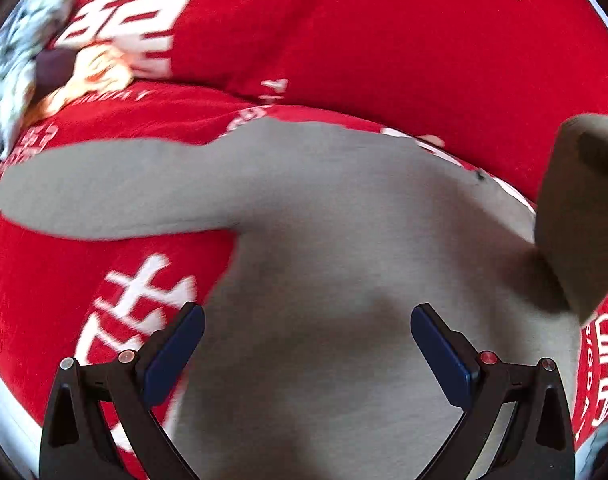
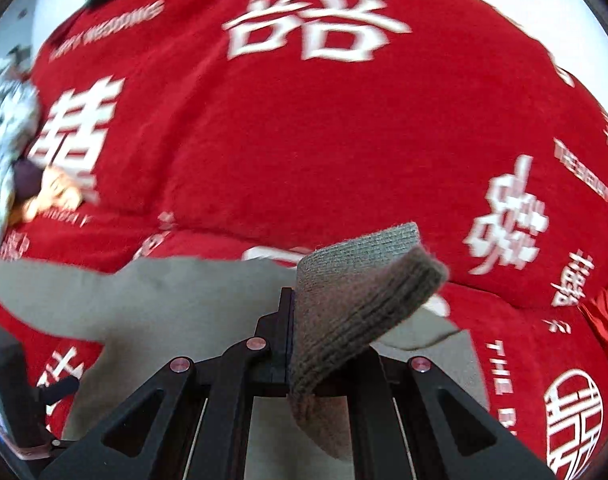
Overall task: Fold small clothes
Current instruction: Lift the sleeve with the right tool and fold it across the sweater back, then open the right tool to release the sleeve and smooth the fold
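A small grey top (image 1: 344, 220) lies flat on a red blanket (image 1: 384, 48), with one sleeve (image 1: 103, 192) stretched out to the left. My left gripper (image 1: 308, 314) hovers open over the garment's body, and nothing sits between its blue pads (image 1: 175, 356). In the right wrist view my right gripper (image 2: 293, 300) is shut on the ribbed grey cuff (image 2: 356, 288) of the other sleeve and holds it above the garment (image 2: 163, 300). From the left wrist view, that lifted cuff (image 1: 576, 220) hangs at the right edge.
The red blanket (image 2: 304, 140) with white characters covers the whole surface. At its far left edge lie a crumpled white patterned cloth (image 1: 15, 72), a peach-coloured cloth (image 1: 91, 76) and a dark purple piece (image 1: 51, 68). They also show in the right wrist view, the patterned cloth (image 2: 3, 132) at the far left.
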A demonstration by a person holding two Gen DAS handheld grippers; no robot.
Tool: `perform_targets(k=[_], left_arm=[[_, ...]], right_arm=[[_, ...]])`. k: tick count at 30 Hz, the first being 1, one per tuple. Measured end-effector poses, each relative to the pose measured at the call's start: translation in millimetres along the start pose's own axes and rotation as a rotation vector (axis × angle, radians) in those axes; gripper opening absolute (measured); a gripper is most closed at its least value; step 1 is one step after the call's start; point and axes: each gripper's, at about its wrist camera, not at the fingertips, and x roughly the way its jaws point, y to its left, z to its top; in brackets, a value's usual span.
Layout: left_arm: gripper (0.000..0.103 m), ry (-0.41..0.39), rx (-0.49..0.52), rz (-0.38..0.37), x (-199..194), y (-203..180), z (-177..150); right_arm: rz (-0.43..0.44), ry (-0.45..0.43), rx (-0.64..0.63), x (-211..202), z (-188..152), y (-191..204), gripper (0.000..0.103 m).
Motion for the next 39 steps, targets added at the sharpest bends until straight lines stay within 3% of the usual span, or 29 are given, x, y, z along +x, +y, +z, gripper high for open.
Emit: perform_targets(k=[11,15,17,19,20,25,28,33,37,39], left_arm=[[0.103,0.001,-0.137,-0.022,-2.1,68.8,-7.3],[0.103,0.012,-0.167,-0.030,-0.6,80.0,-11.4],[0.103,0.014,-0.186,-0.032,-2.6,84.9,-13.7],[0.103,0.013,-0.200,-0.035,-4.0,87.7,-13.0],[0.103,0.011,-0.206,-0.036,-5.9,87.8,-12.1],[0.103,-0.009,-0.175,-0.045,-15.7,70.8,-7.5],[0.103,-0.004,-0.096,-0.062,-11.6,34.6,-6.2],[0.103,0.044,0.048,-0.103,10.4,-34.7,-2.4],[0.103,0.085,0.143,-0.046,39.0,-75.2,-0.6],[0.103,0.080,0.190,0.011,49.8,-86.3,-1.1]], right_arm=[[0.100,0.149,-0.056,51.6,-28.4,92.3,0.006],[0.268,0.272,-0.019,73.4,-38.0,104.4,0.011],[0.337,0.300,-0.004,77.3,-40.2,106.5,0.023],[0.382,0.292,0.012,72.4,-38.1,102.9,0.055],[0.397,0.275,0.020,68.0,-35.7,99.9,0.063],[0.406,0.172,0.063,34.3,-22.8,44.3,0.068],[0.307,0.155,0.095,34.3,-30.9,-6.8,0.072],[0.145,0.221,0.229,61.5,-71.9,-100.2,0.072],[0.052,0.277,0.251,80.6,-108.5,-149.2,0.071],[0.068,0.236,0.232,78.0,-118.0,-163.7,0.070]])
